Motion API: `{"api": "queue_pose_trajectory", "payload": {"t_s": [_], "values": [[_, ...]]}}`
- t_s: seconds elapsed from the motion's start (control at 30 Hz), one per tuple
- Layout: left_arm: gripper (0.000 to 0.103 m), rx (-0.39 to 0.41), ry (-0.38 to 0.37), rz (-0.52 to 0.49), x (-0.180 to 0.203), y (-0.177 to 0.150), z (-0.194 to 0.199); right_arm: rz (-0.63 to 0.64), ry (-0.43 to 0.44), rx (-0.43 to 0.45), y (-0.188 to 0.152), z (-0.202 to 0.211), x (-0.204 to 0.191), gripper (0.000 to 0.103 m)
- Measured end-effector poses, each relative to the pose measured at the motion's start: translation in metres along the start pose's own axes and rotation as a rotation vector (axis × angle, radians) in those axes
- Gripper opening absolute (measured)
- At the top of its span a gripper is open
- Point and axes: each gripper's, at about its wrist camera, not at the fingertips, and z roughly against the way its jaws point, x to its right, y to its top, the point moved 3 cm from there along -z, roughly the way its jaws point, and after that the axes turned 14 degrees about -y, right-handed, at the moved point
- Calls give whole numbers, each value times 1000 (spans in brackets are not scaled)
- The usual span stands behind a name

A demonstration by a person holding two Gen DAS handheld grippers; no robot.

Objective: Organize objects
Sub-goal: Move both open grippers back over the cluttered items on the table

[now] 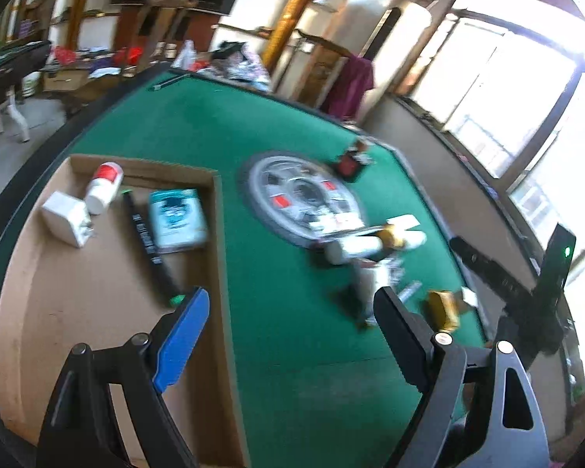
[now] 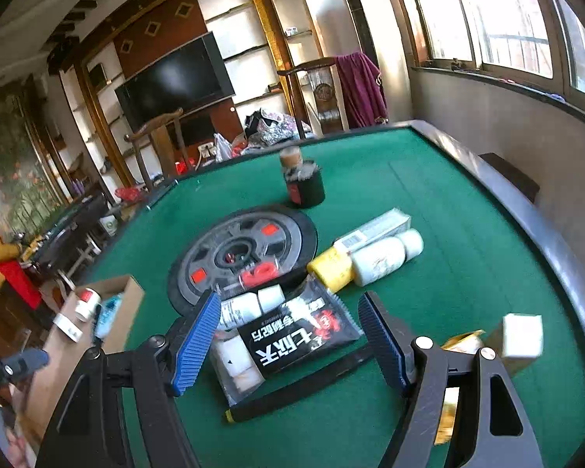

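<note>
- Objects are lying in two places: some are sitting in a cardboard box [image 1: 109, 280] on the left of the green counter [image 1: 292, 351], and a pile is lying on the felt to the right.
- The left claw [image 1: 290, 308] is hanging above the box's right wall, tilted, with its jaws wide apart and nothing between them.
- The right claw [image 2: 288, 314] is hovering low over the pile, also spread wide and gripping nothing.
- Between its jaws a black packet [image 2: 300, 337] with white letters is lying flat, partly on top of a clear bag [image 2: 234, 362] of white pieces.
- A long black stick [image 2: 300, 386] is lying just in front of the packet, touching its edge.
- A white bottle [image 2: 249, 306] is lying on its side behind the packet, and a bigger white bottle [image 2: 386, 257] is lying beside a yellow box [image 2: 331, 269].
- Inside the cardboard box, a white bottle with a red band [image 1: 103, 187], a white plug block [image 1: 64, 218], a black pen [image 1: 148, 238] and a blue-green packet [image 1: 177, 218] are resting.
- A round grey wheel plate [image 2: 241, 253] is sitting in the middle of the counter, and a dark cup [image 2: 304, 187] is standing behind it.
- The left view is looking blurry around the pile.
</note>
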Motion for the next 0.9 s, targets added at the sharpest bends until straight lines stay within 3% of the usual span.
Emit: {"api": "queue_pose_trajectory", "payload": {"t_s": [0.17,0.33,0.5,0.63,0.8,0.9], "values": [[86,64,-62,-54,33,12,34,41,44,94,67,78,13,78],[90,120,-88,-102,59,25,69,68,114,220,156,198,19,87],[94,178,-103,-182,85,36,94,79,12,340,245,315,20,89],[95,192,-128,-193,93,43,99,16,-181,397,318,412,23,94],[95,190,-103,-264,107,41,98,14,-347,373,370,479,13,101],[97,179,-93,-300,108,34,88,-12,-400,397,372,489,12,103]]}}
